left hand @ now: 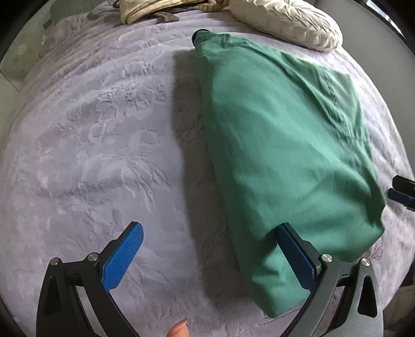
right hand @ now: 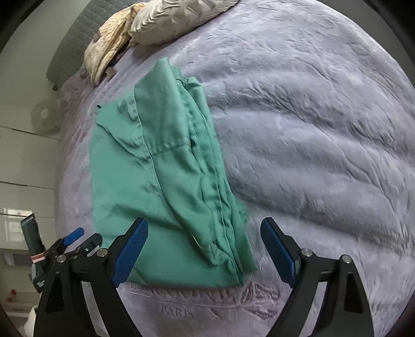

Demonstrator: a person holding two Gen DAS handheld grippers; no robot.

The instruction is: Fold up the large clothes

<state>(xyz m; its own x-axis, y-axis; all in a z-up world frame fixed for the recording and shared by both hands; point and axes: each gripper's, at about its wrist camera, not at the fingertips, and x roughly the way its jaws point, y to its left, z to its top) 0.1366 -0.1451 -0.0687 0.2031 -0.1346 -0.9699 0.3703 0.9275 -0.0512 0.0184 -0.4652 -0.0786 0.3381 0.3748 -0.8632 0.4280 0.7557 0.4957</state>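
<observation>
The green garment [left hand: 280,145] lay folded into a long narrow strip on the lilac bedspread [left hand: 90,129], running from lower right toward the upper middle of the left wrist frame.

The likeliest failure from here seemed to be the loose layers along its rumpled edge sliding apart if only the top ply were pinched, which would undo the fold. The plush cover could also be caught along with the cloth.

The left tool [left hand: 210,255] stood wide apart and gripped nothing, its right finger over the garment's near corner. The right tool [right hand: 205,252] was likewise spread and empty, straddling the near end of the strip at the lower centre of its frame.

A pillow [left hand: 285,20] sat beyond.
</observation>
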